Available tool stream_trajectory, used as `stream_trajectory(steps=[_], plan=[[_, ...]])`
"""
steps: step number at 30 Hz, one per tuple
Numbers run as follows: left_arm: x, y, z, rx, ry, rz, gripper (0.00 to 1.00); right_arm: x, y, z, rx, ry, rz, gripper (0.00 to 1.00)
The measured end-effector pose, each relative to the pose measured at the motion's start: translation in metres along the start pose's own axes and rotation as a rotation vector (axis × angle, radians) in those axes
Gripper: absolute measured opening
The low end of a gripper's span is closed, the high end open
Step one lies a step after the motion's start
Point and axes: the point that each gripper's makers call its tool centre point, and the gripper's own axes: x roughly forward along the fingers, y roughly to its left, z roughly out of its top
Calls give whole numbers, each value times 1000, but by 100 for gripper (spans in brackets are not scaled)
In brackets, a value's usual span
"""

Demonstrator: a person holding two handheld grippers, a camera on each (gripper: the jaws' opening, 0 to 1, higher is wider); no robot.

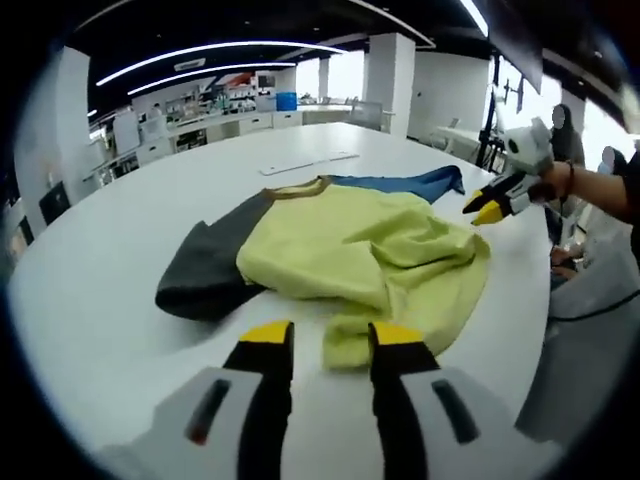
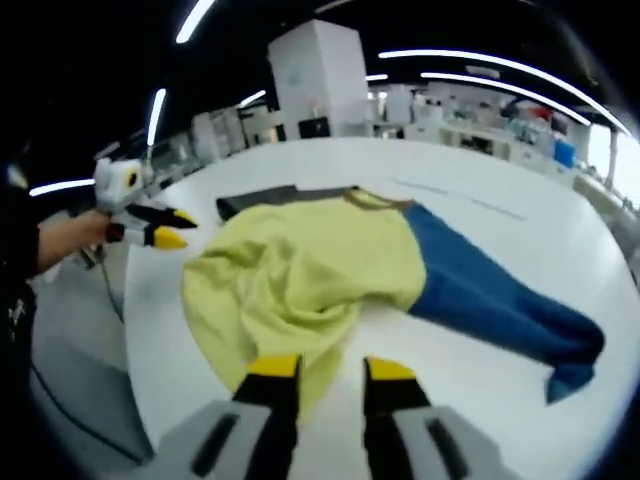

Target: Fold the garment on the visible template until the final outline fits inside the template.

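The garment [image 1: 340,250] is a long-sleeved shirt with a pale yellow-green body, one dark grey sleeve [image 1: 210,265] and one blue sleeve [image 2: 500,290], with a brownish band at the neck. It lies rumpled on the white table [image 1: 120,230], the yellow body bunched into loose folds, not flat.

In the left gripper view, the left gripper [image 1: 328,340] hangs just in front of the shirt's near edge, its yellow-tipped black fingers [image 1: 268,335] spread apart with nothing between them; a fold of yellow cloth sits in the gap ahead of them, and whether it touches them cannot be told. The grey sleeve lies ahead and left of these fingers, the blue sleeve beyond the body at the far side.

In the right gripper view, the right gripper [image 2: 330,368] is over the yellow hem, fingers likewise parted and empty, cloth showing between them. The blue sleeve stretches away to their right, the grey sleeve at the far left.

A thin white strip [image 1: 305,162] lies on the table beyond the shirt.
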Motion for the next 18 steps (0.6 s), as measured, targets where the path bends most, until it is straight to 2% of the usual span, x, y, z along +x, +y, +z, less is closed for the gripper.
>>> stream_trajectory(steps=[5,15,18], plan=[[2,5,-21,4,51,-8,22,8,-4,-4,-37,36,16,16],[11,4,-38,64,74,-61,21,26,2,-8,-118,79,90,13],[15,3,-42,69,69,-82,21,28,3,-9,-113,83,98,12]])
